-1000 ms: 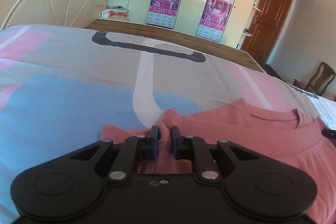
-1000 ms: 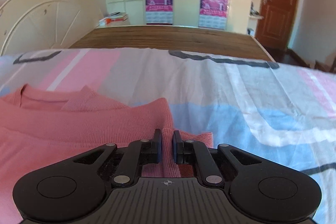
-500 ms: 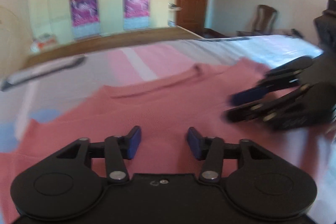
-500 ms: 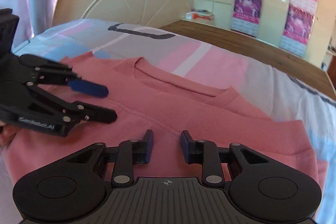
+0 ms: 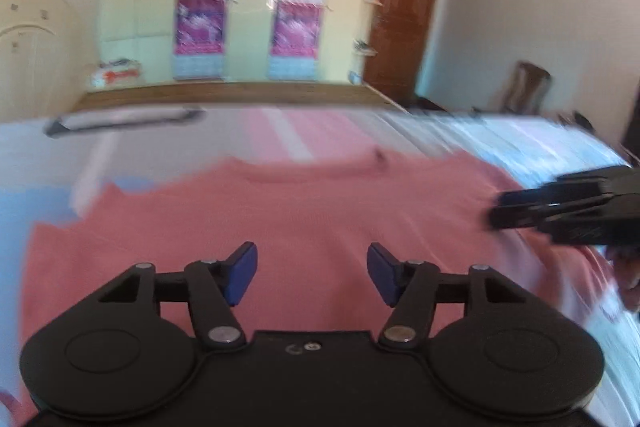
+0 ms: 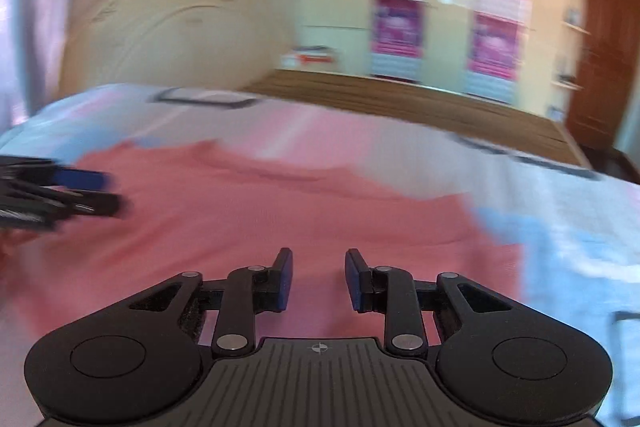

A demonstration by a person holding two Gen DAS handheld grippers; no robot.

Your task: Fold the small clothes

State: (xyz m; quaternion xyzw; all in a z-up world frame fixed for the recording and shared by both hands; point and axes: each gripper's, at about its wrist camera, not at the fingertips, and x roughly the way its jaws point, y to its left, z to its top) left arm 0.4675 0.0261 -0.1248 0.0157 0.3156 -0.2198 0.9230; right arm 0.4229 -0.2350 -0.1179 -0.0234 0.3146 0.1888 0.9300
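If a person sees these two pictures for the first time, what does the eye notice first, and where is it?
First comes the pink sweater, spread flat across the middle of the pastel bedsheet. Next are the black grippers above it: the left gripper and the right gripper, each with open jaws and nothing between them. At the back, purple posters hang on the cream wardrobe doors.

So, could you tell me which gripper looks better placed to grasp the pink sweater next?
Probably left: both grippers have just been opening, with nothing between the jaws, but the left gripper gapes wider above the middle of the sweater, while the right gripper hangs nearer its side edge.
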